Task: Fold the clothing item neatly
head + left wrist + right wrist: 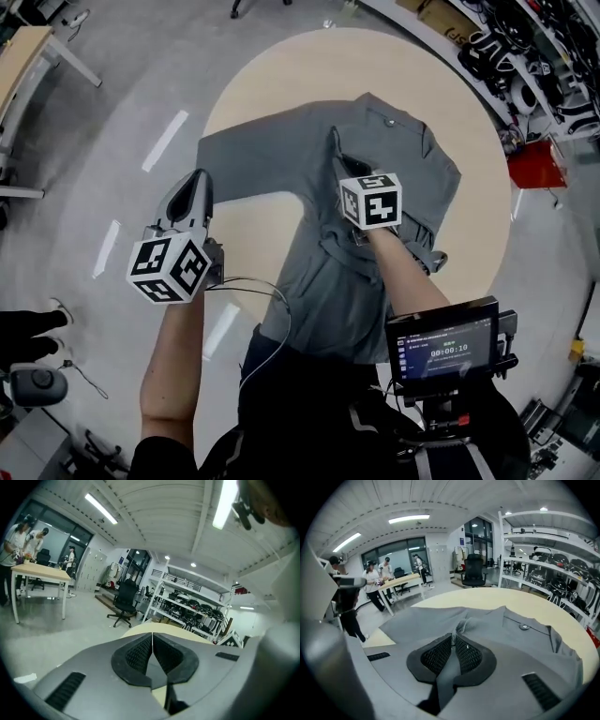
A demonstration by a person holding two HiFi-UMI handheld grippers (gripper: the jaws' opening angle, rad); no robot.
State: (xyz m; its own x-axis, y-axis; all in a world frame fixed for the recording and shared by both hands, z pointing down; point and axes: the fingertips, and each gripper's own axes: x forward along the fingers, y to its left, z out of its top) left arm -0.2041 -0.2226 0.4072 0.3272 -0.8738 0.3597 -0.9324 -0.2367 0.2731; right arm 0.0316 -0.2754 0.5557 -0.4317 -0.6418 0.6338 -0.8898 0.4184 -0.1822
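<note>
Left tongs (pixel 195 183) clenched tight on nothing, held at the left edge of the round pale surface (pixel 281 75), just beside the spread sleeve (pixel 234 157). Grey shirt (pixel 394 141) laid across the middle of the surface, reaching toward the right edge, lower part hanging over the near edge. Right tongs (pixel 337 161) grasping a raised fold near the middle of the shirt, cloth bunched between the pads (pixel 437 657).
</note>
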